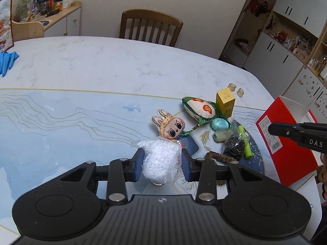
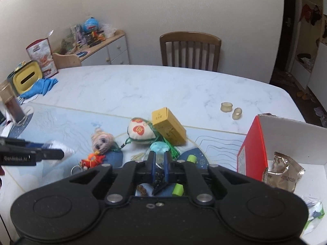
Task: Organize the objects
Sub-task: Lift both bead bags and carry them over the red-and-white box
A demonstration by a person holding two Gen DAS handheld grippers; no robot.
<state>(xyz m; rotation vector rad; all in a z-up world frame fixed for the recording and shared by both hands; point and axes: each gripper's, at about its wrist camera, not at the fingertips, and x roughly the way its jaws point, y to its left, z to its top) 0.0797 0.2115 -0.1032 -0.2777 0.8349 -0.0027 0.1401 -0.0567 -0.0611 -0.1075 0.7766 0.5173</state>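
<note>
the left tool (image 1: 161,161) has its blue pads closed against the sides of a clear bag of white beads (image 1: 160,159), low at 6 o'clock in the left wrist view, just this side of the rabbit-eared doll (image 1: 168,125) on the bench (image 1: 102,65). the bag looks light, soft and shifting: the film is slick and the beads will flow away from a squeeze, so a hold across the full belly, as here, seems safer than pinching loose film at the corner. the right tool (image 2: 159,164) is nearly closed on a clear bag of dark bits (image 2: 159,180), beside the green tube (image 2: 177,189). that one should handle alike. the red box (image 2: 253,151) stands open at 3 o'clock, a likely place for both.
</note>
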